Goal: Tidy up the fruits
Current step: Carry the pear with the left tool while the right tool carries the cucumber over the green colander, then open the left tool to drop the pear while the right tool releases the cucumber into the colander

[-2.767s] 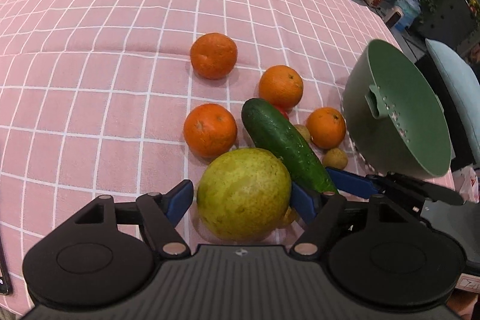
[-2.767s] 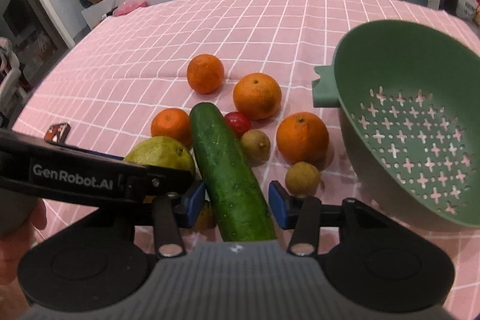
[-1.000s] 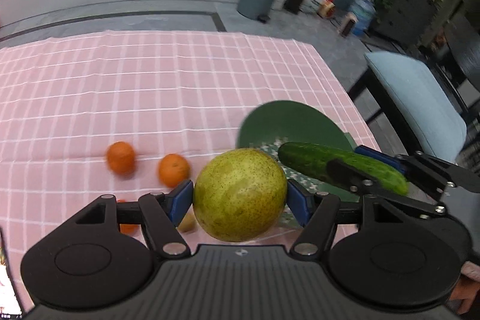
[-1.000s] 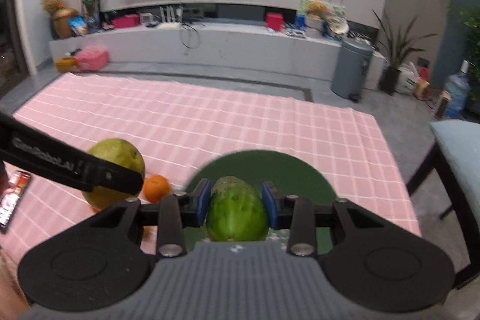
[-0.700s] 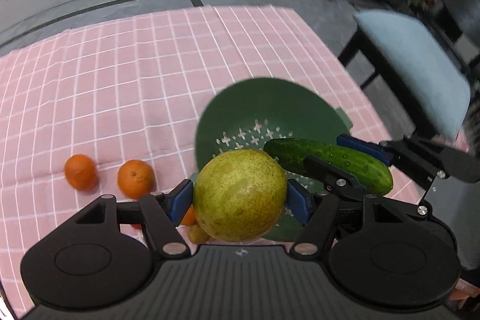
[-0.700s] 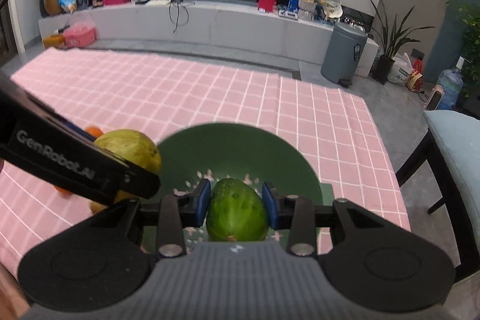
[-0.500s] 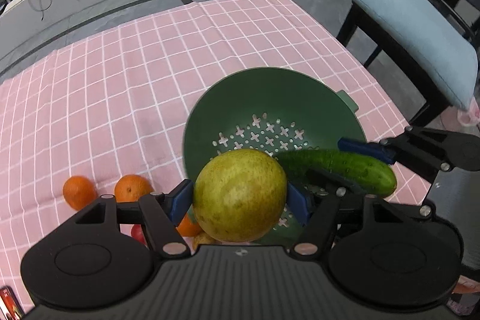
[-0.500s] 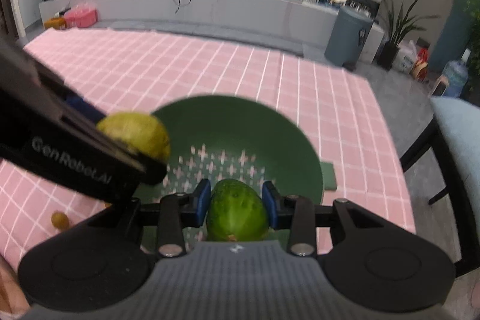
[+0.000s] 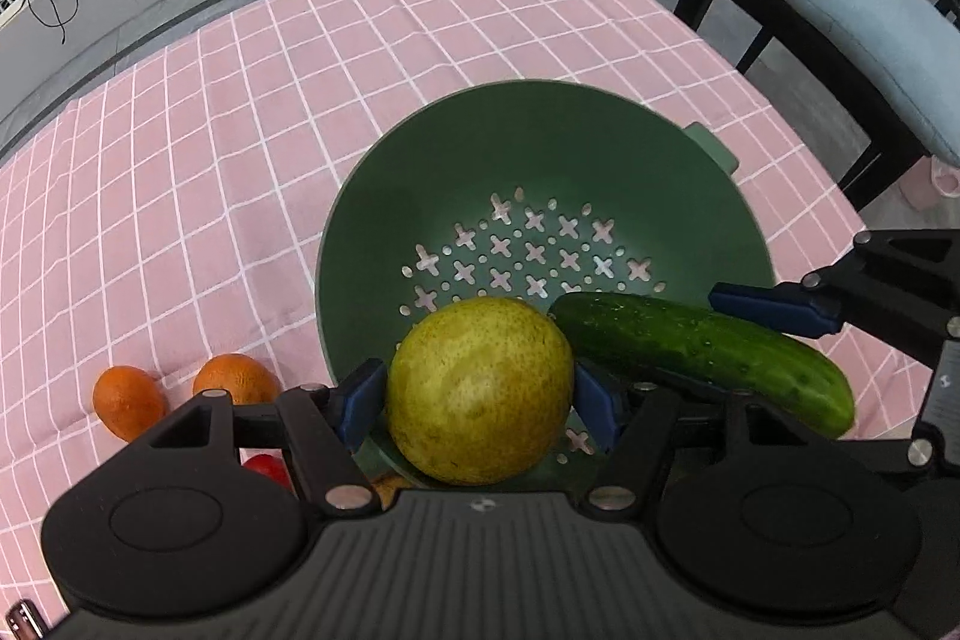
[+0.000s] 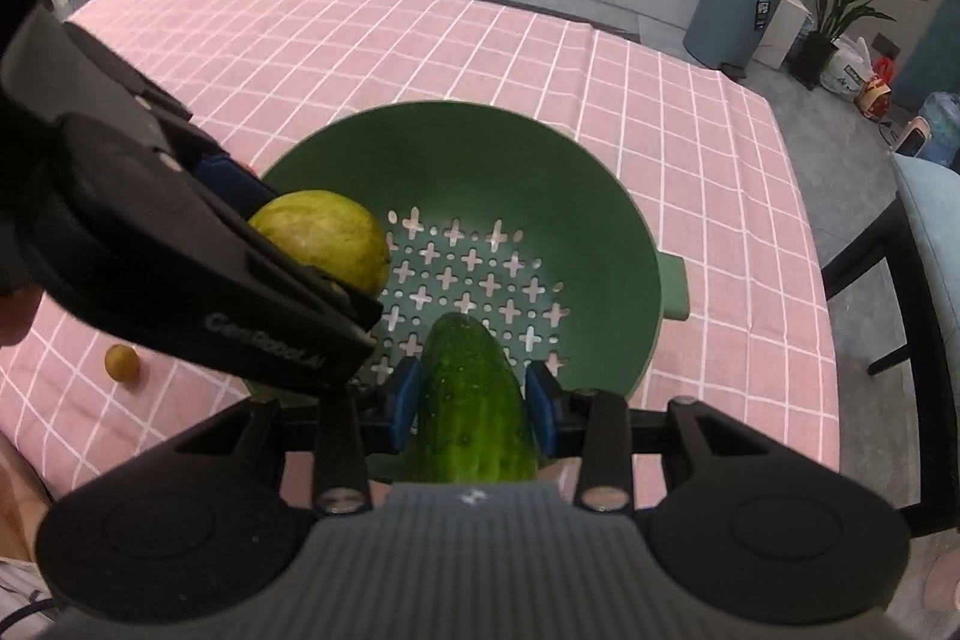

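The left gripper (image 9: 480,397) is clamping its blue pads (image 9: 359,396) on the widest part of a large yellow-green pear (image 9: 478,388), jaws spread wide to take it; the right gripper (image 10: 474,397) is pinching a cucumber (image 10: 471,400) at a narrower setting, its pads gripping near one end while the free end is pointing into the green colander (image 9: 690,196); both loads are hanging over the colander's perforated bowl, the pear over the near-left wall and the cucumber across the near-right rim, the two almost touching in the left view; the colander is sitting on the pink checked tablecloth (image 9: 210,130), holding nothing of its own as far as can be seen; two oranges (image 9: 236,379) are lying on the cloth just left of it, with something red (image 9: 267,467) and a small brownish fruit (image 10: 122,362) nearby; by my judgement the pear is looking heavy, round and firm-skinned, so gripping it across its belly is suiting it, though it is likely bruising if dropped from height; the cucumber is looking stiff, wet and slippery, and being held off-centre it is apt to be swinging or sliding, so lowering close before opening seems wise
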### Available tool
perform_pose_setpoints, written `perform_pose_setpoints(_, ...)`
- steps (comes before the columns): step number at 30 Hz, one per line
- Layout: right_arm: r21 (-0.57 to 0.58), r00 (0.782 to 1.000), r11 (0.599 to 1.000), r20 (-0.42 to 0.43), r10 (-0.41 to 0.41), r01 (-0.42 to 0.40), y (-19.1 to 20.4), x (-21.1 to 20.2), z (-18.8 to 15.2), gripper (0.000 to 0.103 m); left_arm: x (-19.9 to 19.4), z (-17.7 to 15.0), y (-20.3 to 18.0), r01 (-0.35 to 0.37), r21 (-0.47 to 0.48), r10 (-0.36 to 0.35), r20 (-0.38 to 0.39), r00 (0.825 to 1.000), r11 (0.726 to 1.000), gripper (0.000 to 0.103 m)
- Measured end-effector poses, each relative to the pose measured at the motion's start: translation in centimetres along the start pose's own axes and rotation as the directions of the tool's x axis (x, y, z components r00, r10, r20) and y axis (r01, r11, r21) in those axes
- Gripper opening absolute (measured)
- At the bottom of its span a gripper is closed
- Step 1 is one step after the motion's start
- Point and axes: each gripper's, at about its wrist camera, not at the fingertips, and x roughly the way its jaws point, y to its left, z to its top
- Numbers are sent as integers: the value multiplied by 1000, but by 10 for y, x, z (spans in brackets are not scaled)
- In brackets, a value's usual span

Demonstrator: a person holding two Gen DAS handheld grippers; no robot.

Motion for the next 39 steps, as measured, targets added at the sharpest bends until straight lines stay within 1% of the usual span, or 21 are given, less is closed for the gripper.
perform_pose_setpoints(5,-87,999,996,-37,-33,30,11,7,2,36,11,3,-5,-23,29,23,-23,999,999,77)
perform_pose_setpoints(9,-131,995,990,-73,-67,57,13,13,1,43,20,1,-14,-47,72,50,-34,998,996,77)
perform_pose_setpoints(11,-137,993,988,-90,-80,67,12,15,-1,45,25,0,-14,-40,66,44,-49,998,997,78)
perform_pose_setpoints(13,-134,994,989,-87,-70,58,10,14,-4,46,25,-1,-17,-56,81,59,-34,998,995,77)
perform_pose_setpoints(16,-121,994,992,-90,-58,47,7,13,-4,48,26,0,-17,-57,67,60,-39,997,996,78)
perform_pose_setpoints(18,-113,994,992,-83,-69,59,5,11,-2,55,22,0,-16,-64,56,65,-18,998,996,79)
perform_pose_setpoints(19,-111,994,992,-75,-75,66,5,10,-2,58,21,1,-16,-72,52,73,-10,997,996,79)
perform_pose_setpoints(20,-109,995,992,-66,-77,70,4,9,-1,64,18,1,-15,-80,48,81,0,997,996,79)
perform_pose_setpoints(21,-103,996,992,-59,-72,66,2,8,0,67,15,2,-14,-80,46,80,10,997,996,79)
perform_pose_setpoints(24,-85,997,995,-49,-58,53,0,4,1,67,6,2,-12,-82,32,81,31,996,996,79)
perform_pose_setpoints(27,-77,997,994,-22,-77,75,2,-1,1,67,-7,-2,-9,-65,8,64,64,996,998,79)
perform_pose_setpoints(30,-59,995,993,23,-98,99,5,-10,0,67,-24,-7,-6,-51,-11,52,112,992,999,79)
perform_pose_setpoints(34,24,987,992,102,-124,123,10,-26,-5,67,-50,-16,4,-41,-35,47,175,984,999,79)
perform_pose_setpoints(39,159,971,985,218,-98,64,16,-44,-16,67,-77,-32,23,-45,-54,56,235,970,998,79)
